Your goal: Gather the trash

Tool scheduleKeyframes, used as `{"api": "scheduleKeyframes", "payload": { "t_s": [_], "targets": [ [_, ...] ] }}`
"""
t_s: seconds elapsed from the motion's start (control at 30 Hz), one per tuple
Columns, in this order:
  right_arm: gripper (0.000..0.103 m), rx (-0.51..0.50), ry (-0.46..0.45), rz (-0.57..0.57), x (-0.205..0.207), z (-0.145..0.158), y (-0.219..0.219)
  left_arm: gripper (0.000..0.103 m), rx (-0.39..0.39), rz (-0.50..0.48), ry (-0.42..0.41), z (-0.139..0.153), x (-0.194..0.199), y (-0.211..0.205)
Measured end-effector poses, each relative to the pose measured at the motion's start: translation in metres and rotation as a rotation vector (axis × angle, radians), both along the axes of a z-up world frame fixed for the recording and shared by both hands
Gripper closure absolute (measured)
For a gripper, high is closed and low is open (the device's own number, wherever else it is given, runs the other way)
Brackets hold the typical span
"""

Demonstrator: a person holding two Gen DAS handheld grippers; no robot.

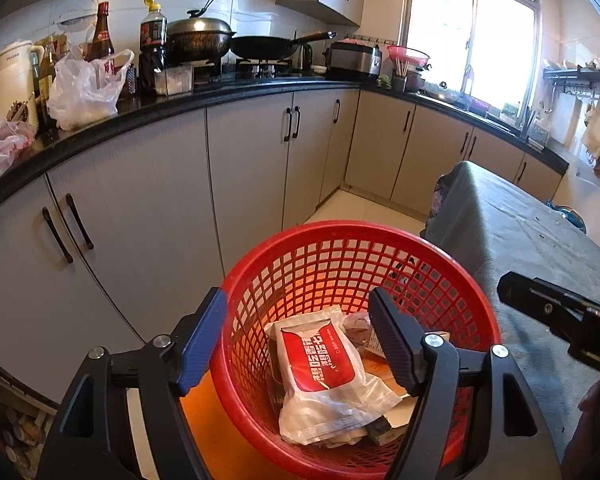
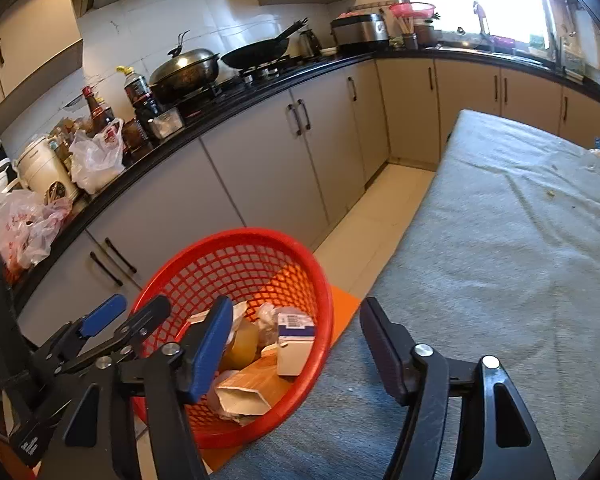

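At nine o'clock, the black counter [image 1: 148, 108] carries a plastic bag [image 1: 86, 92]. At six o'clock, the left gripper [image 1: 296, 340] hangs over the red basket [image 1: 260, 264], jaws wide apart, gripping nothing; a red-and-white packet [image 1: 320, 364] lies inside. At three o'clock, the right gripper [image 2: 296, 346] gapes empty above basket rim and grey tablecloth [image 2: 500, 240].

Both wrist cameras look steeply down, close over the shared red basket [image 1: 356, 240], facing the counter [image 2: 260, 92]
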State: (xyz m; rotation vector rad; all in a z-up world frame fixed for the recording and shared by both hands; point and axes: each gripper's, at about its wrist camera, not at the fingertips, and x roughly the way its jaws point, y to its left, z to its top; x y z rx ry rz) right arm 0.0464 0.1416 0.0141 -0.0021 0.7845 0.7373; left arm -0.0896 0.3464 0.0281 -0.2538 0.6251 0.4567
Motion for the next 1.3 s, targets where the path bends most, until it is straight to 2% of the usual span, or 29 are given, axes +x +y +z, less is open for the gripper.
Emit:
{"api": "scheduleKeyframes", "payload": {
  "t_s": [0.2,0.3,0.4,0.7,0.87,1.1,1.3],
  "targets": [
    [0.016,-0.021,-0.069,-0.05,-0.017,0.021,-0.014,0.019,0.037,0.028,-0.057,0.022,-0.029,-0.006],
    [0.012,-0.052,-0.125,-0.065,-0.035,0.03,-0.023,0.01,0.076,0.038,-0.076,0.034,-0.048,-0.015],
    [0.009,-0.087,-0.188,-0.07,-0.057,0.04,-0.035,0.006,0.125,0.043,-0.097,0.045,-0.071,-0.029],
    [0.0,-0.154,-0.338,-0.128,-0.123,0.056,-0.095,0.0,0.24,0.104,-0.05,0.053,-0.114,-0.081],
    [0.0,-0.156,-0.345,-0.151,-0.152,0.053,-0.131,0.0,0.246,0.093,-0.051,0.055,-0.132,-0.101],
    [0.0,-0.174,-0.352,-0.146,-0.176,0.043,-0.15,0.0,0.263,0.195,-0.033,0.052,-0.15,-0.113],
    [0.0,-0.179,-0.365,-0.138,-0.185,0.042,-0.151,0.0,0.248,0.14,-0.009,0.05,-0.15,-0.121]
  ]
}}
